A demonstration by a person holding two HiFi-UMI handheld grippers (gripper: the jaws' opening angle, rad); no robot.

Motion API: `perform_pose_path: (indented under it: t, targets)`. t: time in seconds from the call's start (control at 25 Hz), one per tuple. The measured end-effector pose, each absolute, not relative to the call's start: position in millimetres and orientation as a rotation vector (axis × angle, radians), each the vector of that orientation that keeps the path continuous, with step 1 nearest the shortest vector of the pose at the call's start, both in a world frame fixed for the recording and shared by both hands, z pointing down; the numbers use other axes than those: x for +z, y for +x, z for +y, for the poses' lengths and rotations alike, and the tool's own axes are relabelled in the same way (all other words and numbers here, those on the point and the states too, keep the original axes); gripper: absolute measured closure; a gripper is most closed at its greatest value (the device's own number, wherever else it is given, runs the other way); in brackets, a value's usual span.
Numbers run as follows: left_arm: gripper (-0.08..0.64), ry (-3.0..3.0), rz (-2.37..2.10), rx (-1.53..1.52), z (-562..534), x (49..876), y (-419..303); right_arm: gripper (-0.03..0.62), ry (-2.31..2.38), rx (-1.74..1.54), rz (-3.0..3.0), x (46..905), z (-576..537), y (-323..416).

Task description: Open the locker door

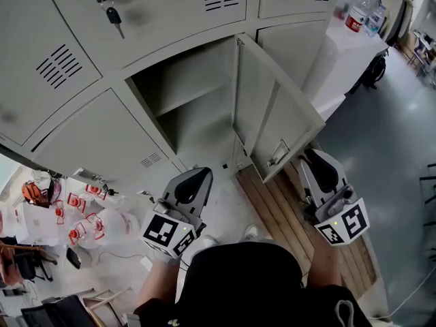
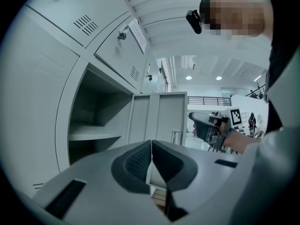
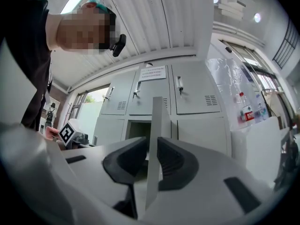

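Observation:
The grey locker door (image 1: 272, 114) stands swung out from its open compartment (image 1: 197, 107), edge toward me. My right gripper (image 1: 315, 159) is at the door's lower outer corner. In the right gripper view the door's thin edge (image 3: 157, 121) runs up between the two pads, which sit against both its faces, so the right gripper (image 3: 152, 146) is shut on it. My left gripper (image 1: 194, 181) hangs low in front of the compartment, apart from the door. Its pads meet with nothing between them, so the left gripper (image 2: 151, 159) is shut.
Closed lockers surround the compartment, and a key bunch (image 1: 112, 12) hangs from the one above left. A white table with bottles (image 1: 354, 16) stands at the right. A wooden board (image 1: 279, 216) lies under the door. Bags (image 1: 82, 216) lie at the lower left.

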State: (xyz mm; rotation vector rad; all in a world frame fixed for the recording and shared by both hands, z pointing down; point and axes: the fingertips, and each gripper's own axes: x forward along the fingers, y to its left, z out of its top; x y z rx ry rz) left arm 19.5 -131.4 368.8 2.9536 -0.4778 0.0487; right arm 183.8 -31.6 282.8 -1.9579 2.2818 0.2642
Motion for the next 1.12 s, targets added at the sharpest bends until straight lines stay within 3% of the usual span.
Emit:
perform_pose_path:
  t: [0.36, 1.12]
  targets:
    - [0.537, 2.959, -0.507, 0.033, -137, 360, -3, 0.534, -1.803, 0.401, 2.338, 242, -32, 127]
    - [0.537, 2.946, -0.703, -0.035, -148, 343, -43, 0.540, -1.571, 0.204, 2.637, 314, -115, 37]
